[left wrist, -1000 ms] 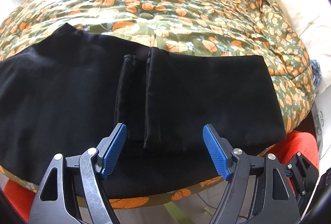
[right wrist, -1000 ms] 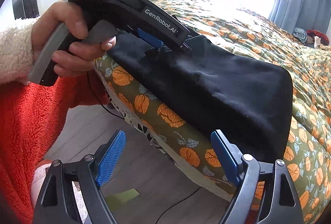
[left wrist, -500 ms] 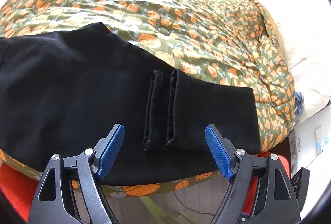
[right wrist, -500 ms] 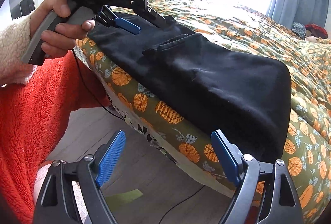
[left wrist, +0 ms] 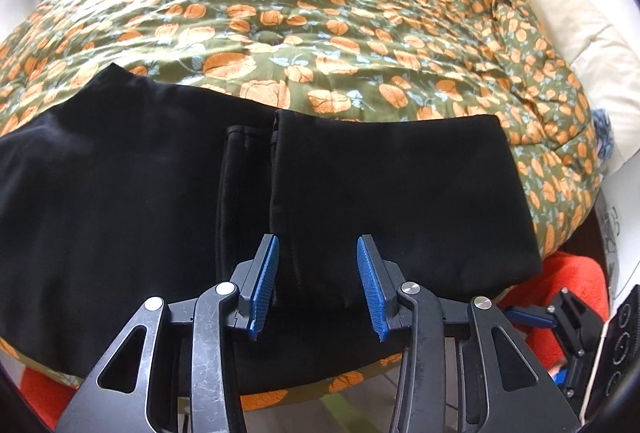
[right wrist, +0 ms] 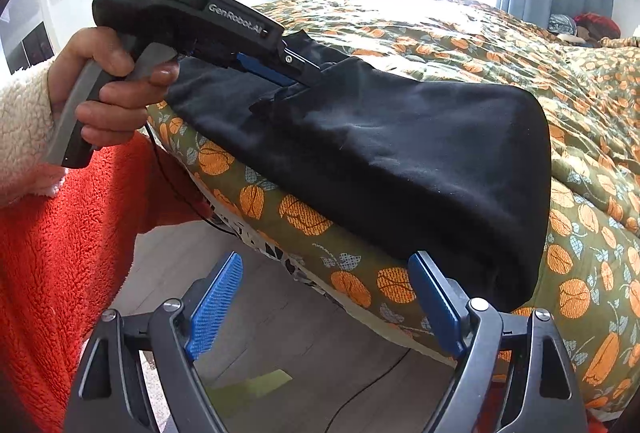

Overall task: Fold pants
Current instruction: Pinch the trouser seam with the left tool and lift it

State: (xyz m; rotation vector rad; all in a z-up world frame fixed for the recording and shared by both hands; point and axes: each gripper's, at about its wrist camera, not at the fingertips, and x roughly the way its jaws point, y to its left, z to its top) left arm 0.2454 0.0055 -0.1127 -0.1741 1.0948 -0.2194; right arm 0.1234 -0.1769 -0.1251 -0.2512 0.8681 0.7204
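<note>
Pants: black pants [left wrist: 140,217] lie flat along the near edge of the bed [left wrist: 320,33], the leg end folded back over the wider part, so two hems sit side by side on top.
Fabric: matte, soft black cloth, mostly smooth; the folded end [right wrist: 520,193] is a rounded, thick edge in my right view.
My left fingers: my left gripper [left wrist: 316,285] points forward over the near edge of the pants, its blue ribbed pads [left wrist: 266,285] on either side of the upper hem's corner. They are partly closed but a gap shows on both sides; I cannot tell whether they touch the cloth.
My left hand: my hand [right wrist: 112,93] is wrapped round the grey trigger handle, in a cream fleece cuff.
My right fingers: my right gripper [right wrist: 324,305] hangs below the bed edge near the folded end, spread wide, holding nothing.
Bed: olive quilt printed with orange pumpkins, glossy and rumpled.
Around: orange fleece [right wrist: 60,253] on the left, pale wooden floor [right wrist: 320,353] below.
</note>
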